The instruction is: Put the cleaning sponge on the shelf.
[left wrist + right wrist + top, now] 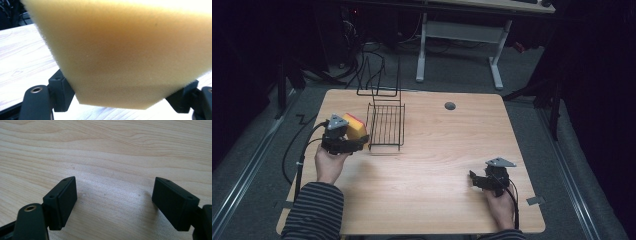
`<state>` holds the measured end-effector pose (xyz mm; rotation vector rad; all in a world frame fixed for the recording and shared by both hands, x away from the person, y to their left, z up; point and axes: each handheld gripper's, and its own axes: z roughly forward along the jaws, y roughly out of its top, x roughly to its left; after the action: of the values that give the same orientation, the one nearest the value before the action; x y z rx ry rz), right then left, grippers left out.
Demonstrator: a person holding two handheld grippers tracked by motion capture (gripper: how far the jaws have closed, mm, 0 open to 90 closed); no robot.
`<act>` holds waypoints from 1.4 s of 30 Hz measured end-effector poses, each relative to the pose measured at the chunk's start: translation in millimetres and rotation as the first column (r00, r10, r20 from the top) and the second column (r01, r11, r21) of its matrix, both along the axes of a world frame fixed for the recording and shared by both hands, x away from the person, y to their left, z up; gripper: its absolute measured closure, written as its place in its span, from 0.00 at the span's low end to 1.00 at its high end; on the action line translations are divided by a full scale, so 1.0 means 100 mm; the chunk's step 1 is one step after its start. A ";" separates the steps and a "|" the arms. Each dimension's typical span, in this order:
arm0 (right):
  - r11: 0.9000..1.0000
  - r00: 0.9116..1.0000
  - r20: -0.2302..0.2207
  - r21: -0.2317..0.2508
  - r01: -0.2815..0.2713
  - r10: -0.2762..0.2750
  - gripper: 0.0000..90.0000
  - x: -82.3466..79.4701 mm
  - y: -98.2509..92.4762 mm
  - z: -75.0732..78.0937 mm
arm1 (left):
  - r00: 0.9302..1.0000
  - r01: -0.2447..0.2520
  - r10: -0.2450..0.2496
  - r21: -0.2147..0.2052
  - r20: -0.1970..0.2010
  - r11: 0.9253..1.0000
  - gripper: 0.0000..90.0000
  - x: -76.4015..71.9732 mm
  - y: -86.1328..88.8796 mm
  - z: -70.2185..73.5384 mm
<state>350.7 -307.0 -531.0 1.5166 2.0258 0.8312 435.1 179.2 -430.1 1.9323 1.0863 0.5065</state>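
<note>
A light wooden table (437, 150) is seen from above, with a person's two forearms coming in from its near edge. A yellow sponge (354, 127) with a red upper layer is held by the left gripper (343, 137) over the left part of the table. The sponge is clamped between the two black jaws, and in the left gripper view its yellow foam face (125, 50) is pressed in at both sides where the jaws meet it. Whether the sponge is lifted clear of the wood cannot be told for certain. The left hand (331, 165) is wrapped around the gripper's handle, and a striped sleeve (314, 210) is seen behind it.

Just to the right of the sponge, a black wire rack (386, 127) is set on the table, with its tall wire back rising toward the far edge. The sponge is placed beside the rack, close to its left rim, and not inside it.

The right gripper (479, 181) is held low over the near right part of the table, well apart from the rack and the sponge. Its jaws are spread wide, and nothing but bare wood grain (112, 165) is seen between them in the right gripper view. A small grey round cap (450, 105) is set into the table near the far edge.
</note>
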 end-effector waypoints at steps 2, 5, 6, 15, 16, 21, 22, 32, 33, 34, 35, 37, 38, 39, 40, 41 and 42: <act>1.000 1.000 0.000 0.000 0.000 0.000 0.23 0.00 0.00 0.00 | 1.000 0.011 -0.011 0.004 0.000 1.000 0.26 0.02 -0.05 0.01; 1.000 1.000 0.000 0.000 0.000 0.000 0.23 0.00 0.00 0.00 | 1.000 0.027 -0.027 0.002 0.005 1.000 0.26 0.04 -0.12 0.03; 1.000 1.000 0.000 0.000 0.000 0.000 0.23 0.00 0.00 0.00 | 0.999 0.034 -0.034 0.007 0.005 0.999 0.26 0.05 -0.15 0.04; 1.000 1.000 0.001 -0.001 0.000 0.000 0.23 0.00 0.00 0.00 | 0.998 0.065 -0.065 0.033 0.001 0.997 0.26 0.18 -0.36 0.02; 1.000 1.000 0.001 0.000 -0.001 0.001 0.23 0.00 0.00 0.00 | 0.998 0.067 -0.067 0.037 0.001 0.997 0.26 0.19 -0.38 0.02; 1.000 1.000 0.001 -0.001 0.000 0.000 0.23 0.00 0.00 0.00 | 0.998 0.069 -0.069 0.037 0.003 0.997 0.26 0.27 -0.46 0.00; 1.000 1.000 0.001 -0.001 -0.001 0.001 0.23 0.00 0.00 0.00 | 0.998 0.068 -0.068 0.029 0.000 0.997 0.26 0.29 -0.47 0.00; 1.000 1.000 0.001 -0.001 -0.001 0.001 0.23 0.00 0.00 0.00 | 0.998 0.058 -0.058 0.041 0.000 0.997 0.26 0.46 -0.58 -0.03; 1.000 1.000 0.001 -0.001 -0.001 0.001 0.23 0.00 0.00 0.00 | 0.998 0.056 -0.056 0.035 0.001 0.998 0.26 0.47 -0.59 -0.04; 1.000 1.000 0.001 -0.001 -0.001 0.001 0.23 0.00 0.00 0.00 | 0.999 0.053 -0.053 0.033 0.003 0.998 0.26 0.48 -0.60 -0.04; 1.000 1.000 0.001 -0.001 -0.001 0.001 0.23 0.00 0.00 0.00 | 0.999 0.049 -0.050 0.035 0.000 0.998 0.26 0.50 -0.61 -0.05; 1.000 1.000 0.001 -0.001 -0.001 0.001 0.23 0.00 0.00 0.00 | 0.999 0.045 -0.045 0.053 -0.001 0.998 0.26 0.54 -0.64 -0.08; 1.000 1.000 0.001 -0.001 -0.001 0.001 0.23 0.00 0.00 0.00 | 0.999 0.046 -0.046 0.058 -0.004 0.997 0.26 0.56 -0.65 -0.10; 1.000 1.000 0.001 -0.001 -0.001 0.001 0.23 0.00 0.00 0.00 | 0.999 0.045 -0.045 0.063 -0.002 0.997 0.26 0.57 -0.66 -0.11; 1.000 1.000 0.001 -0.001 -0.001 0.001 0.23 0.00 0.00 0.00 | 0.999 0.046 -0.046 0.064 -0.002 0.997 0.26 0.59 -0.67 -0.12; 1.000 1.000 0.001 -0.001 -0.001 0.001 0.23 0.00 0.00 0.00 | 0.999 0.042 -0.042 0.067 -0.001 0.997 0.26 0.60 -0.68 -0.13; 1.000 1.000 0.001 -0.001 -0.001 0.001 0.23 0.00 0.00 0.00 | 0.999 0.040 -0.040 0.067 -0.004 0.997 0.26 0.62 -0.69 -0.14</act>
<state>350.6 -307.2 -531.1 1.5146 2.0260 0.8311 497.6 109.9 -443.9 2.0097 1.0424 0.5250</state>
